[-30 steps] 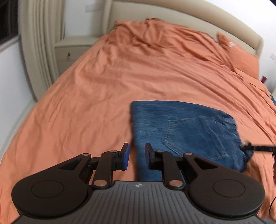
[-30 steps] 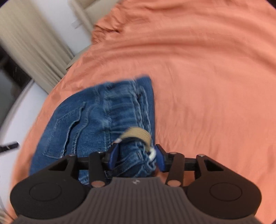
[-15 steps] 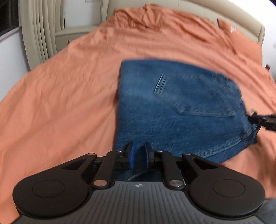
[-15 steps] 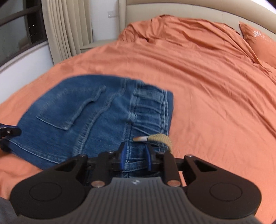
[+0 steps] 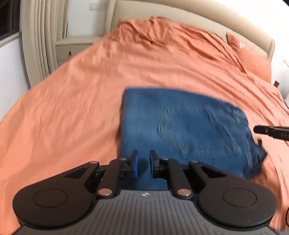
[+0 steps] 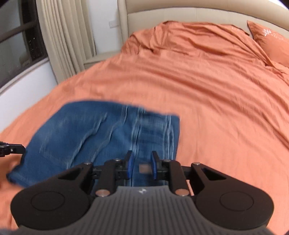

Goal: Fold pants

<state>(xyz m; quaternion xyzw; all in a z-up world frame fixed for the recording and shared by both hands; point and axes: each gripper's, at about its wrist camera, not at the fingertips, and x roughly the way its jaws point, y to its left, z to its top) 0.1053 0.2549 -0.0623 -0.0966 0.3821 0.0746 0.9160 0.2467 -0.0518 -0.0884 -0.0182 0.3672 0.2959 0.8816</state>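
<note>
The jeans [image 5: 182, 130] lie folded into a rough rectangle on the bed [image 5: 72, 112], reaching from under the jaws of the left gripper [image 5: 144, 163] out ahead and to their right. Those jaws stand a little apart with denim showing in the gap, and nothing is pinched between the blue pads [image 5: 135, 165]. The near edge of the jeans is hidden behind the gripper body. At the right edge of this view a black tip of the right gripper [image 5: 271, 132] pokes in beside the rumpled far-right corner of the cloth; the rest of it is cut off.

From the right wrist, the right gripper [image 6: 141, 167] has its jaws somewhat parted over the seamed edge of the jeans [image 6: 101, 133], which spread ahead and to the left of them. A small tan patch [image 6: 144, 168] sits low in the gap, probably a label on the waistband, though blur makes it hard to tell; the pads do not seem to touch it. The left gripper's tip [image 6: 12, 149] enters at the left edge. Motion blur smears the pocket stitching in both views. An orange pillow [image 6: 271, 43] lies far ahead to the right, by the headboard [image 6: 180, 12].
</note>
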